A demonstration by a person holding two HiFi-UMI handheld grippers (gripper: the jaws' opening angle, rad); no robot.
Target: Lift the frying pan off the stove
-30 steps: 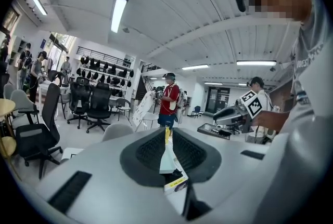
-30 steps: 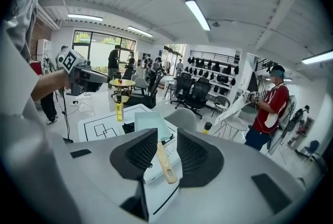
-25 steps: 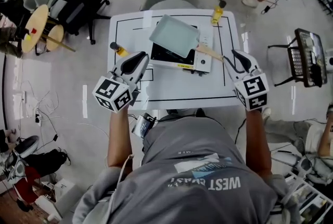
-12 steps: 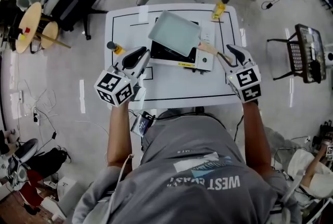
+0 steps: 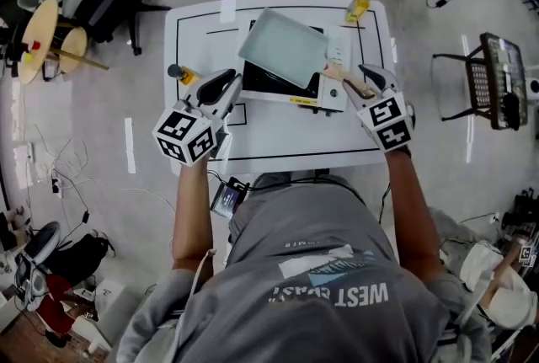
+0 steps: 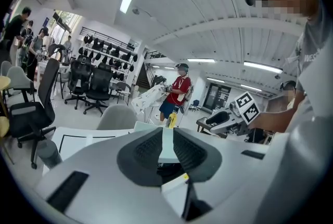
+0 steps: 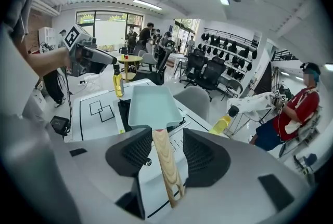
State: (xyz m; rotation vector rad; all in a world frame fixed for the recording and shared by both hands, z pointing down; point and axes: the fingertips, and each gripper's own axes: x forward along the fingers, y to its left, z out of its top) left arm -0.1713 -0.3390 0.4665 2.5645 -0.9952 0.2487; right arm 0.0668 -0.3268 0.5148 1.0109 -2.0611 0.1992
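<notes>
Frying pan (image 5: 282, 48), pale teal and square, sits on the portable stove (image 5: 263, 83) at the middle of the white desk (image 5: 278, 142). It is turned at a slant, so its wooden handle (image 5: 341, 77) reaches toward my right side. In the right gripper view I see that handle running straight between the pads of the right tongs (image 7: 167, 147). Those jaws have just been opening and stand released, with a gap on both sides of the wood, which lies nearer the left pad. From the head view the right tongs tip down over the handle's end. The left tongs (image 5: 229, 85) hover above the desk just left of the stove. In the left gripper view their pads are parted by a narrow slot with nothing in it, and the pan shows through that slot. A yellow bottle (image 5: 179, 75) stands near the desk's left edge, and a second bottle (image 5: 360, 6) stands at the far right corner.
</notes>
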